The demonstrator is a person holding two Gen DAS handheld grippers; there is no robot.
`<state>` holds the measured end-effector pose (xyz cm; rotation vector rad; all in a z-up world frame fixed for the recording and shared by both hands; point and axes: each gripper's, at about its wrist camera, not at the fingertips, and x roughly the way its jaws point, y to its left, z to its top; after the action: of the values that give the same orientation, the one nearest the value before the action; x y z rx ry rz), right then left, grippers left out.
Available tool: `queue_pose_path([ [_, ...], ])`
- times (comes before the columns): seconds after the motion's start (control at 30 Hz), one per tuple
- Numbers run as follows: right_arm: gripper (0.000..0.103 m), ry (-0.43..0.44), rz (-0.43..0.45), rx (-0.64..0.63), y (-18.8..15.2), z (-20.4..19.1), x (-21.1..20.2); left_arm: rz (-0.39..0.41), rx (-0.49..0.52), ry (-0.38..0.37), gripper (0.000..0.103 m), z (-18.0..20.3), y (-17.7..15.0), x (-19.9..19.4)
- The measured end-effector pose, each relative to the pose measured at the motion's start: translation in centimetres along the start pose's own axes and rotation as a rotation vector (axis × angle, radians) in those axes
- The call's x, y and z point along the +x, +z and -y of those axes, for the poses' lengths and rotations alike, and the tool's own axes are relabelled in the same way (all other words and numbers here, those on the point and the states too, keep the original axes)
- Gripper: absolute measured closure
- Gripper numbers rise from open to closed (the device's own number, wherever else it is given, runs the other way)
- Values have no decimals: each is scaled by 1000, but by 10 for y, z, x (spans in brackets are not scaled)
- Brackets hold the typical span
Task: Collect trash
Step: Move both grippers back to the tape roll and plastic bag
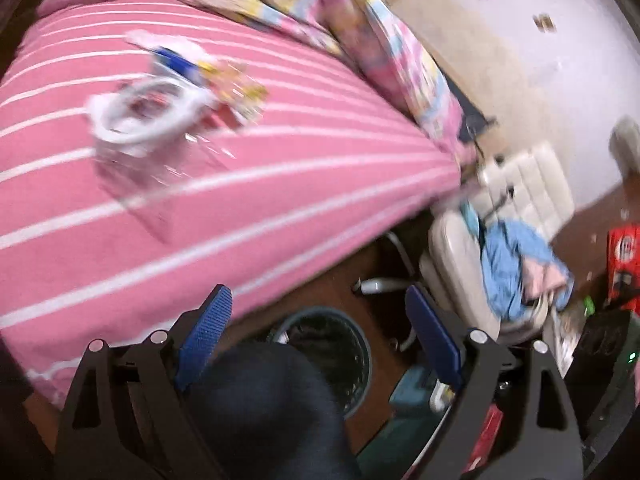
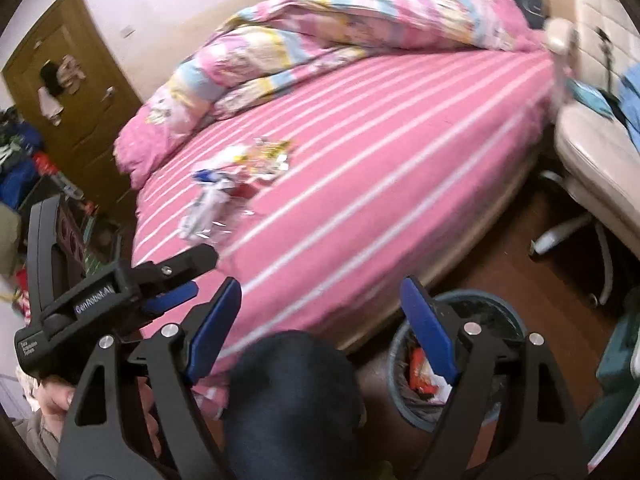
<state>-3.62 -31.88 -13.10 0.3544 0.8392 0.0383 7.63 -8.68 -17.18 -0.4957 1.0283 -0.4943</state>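
The trash pile [image 2: 236,184] is lying on the pink striped bed [image 2: 400,160], its long axis running from near-left to far-right. The left gripper [image 1: 320,340] and right gripper [image 2: 320,328] are both gaping wide, holding nothing. A bin [image 2: 400,360] is standing on the brown floor [image 2: 520,272] near the bed's edge.

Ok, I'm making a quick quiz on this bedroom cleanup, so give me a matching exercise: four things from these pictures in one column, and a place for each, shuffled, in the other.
Things:
1. trash pile
2. rolled quilt
3. waste bin
4. blue clothes

Places:
A. on the floor beside the bed
B. on the white chair
C. on the bare striped sheet, mid-bed
D. along the bed's far side

Pairs: 1-C, 2-D, 3-A, 4-B
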Motion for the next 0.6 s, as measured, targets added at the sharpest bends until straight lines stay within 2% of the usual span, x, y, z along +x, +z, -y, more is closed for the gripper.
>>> queue_pose_path([
  [0.27,22,86,-40,-53,24,-55,46,78,-157,-4,17,-58,47,-29],
  [0.4,23,113,-72,-71,31,-73,76,74,-216,14,17,-85,68,-24],
  [0.6,24,143,-173,-103,34,-92,133,37,-236,50,17,-112,94,-12],
])
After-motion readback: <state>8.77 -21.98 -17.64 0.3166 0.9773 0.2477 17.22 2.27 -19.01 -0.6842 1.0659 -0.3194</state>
